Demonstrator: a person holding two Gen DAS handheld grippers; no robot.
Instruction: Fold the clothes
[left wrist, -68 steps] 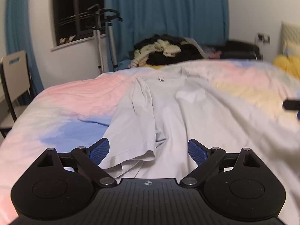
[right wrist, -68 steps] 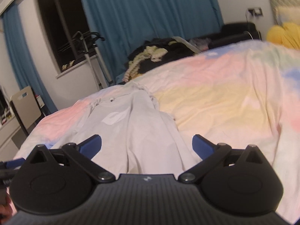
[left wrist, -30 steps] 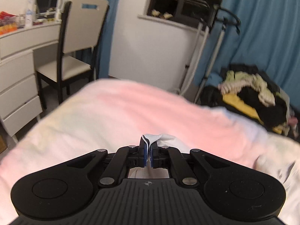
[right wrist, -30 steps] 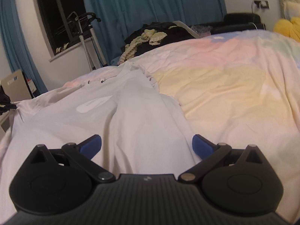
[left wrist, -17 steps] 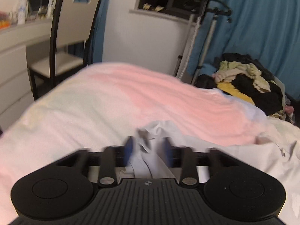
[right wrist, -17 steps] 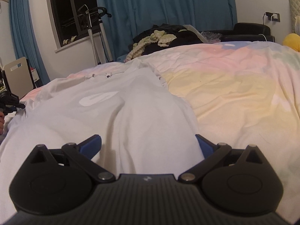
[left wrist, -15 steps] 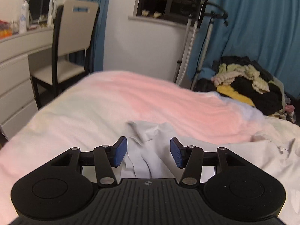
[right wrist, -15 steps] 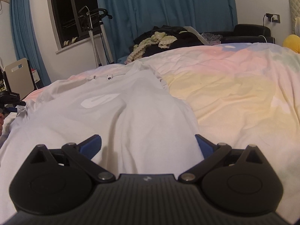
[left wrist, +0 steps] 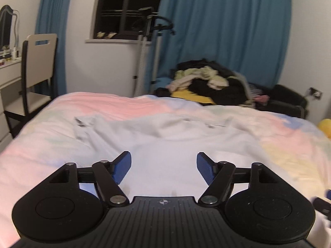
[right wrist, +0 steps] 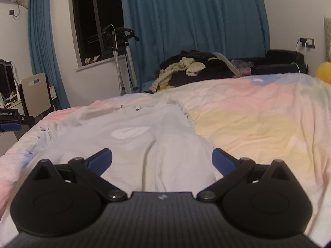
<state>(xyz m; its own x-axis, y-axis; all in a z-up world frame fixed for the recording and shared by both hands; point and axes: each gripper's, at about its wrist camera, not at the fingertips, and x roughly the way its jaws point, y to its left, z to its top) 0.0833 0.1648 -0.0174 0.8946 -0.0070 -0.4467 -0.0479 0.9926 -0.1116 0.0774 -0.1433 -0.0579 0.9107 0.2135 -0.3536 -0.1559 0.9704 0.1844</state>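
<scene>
Lying spread across the middle of both views, the pale shirt [right wrist: 132, 144] rests on the pastel bedspread [right wrist: 258, 124], collar toward the top, its left sleeve [right wrist: 60, 124] rumpled at middle left. The left claw [left wrist: 163, 166] and the right claw [right wrist: 161, 160] both hover with jaws wide apart, gripping nothing. To fold well, I judge each claw should pinch only the top layer at a sleeve or hem edge, lift low, and carry it over evenly so no crease bunches. Beyond the bed sit a clothes pile [right wrist: 192, 68] and blue curtains [right wrist: 192, 16].
</scene>
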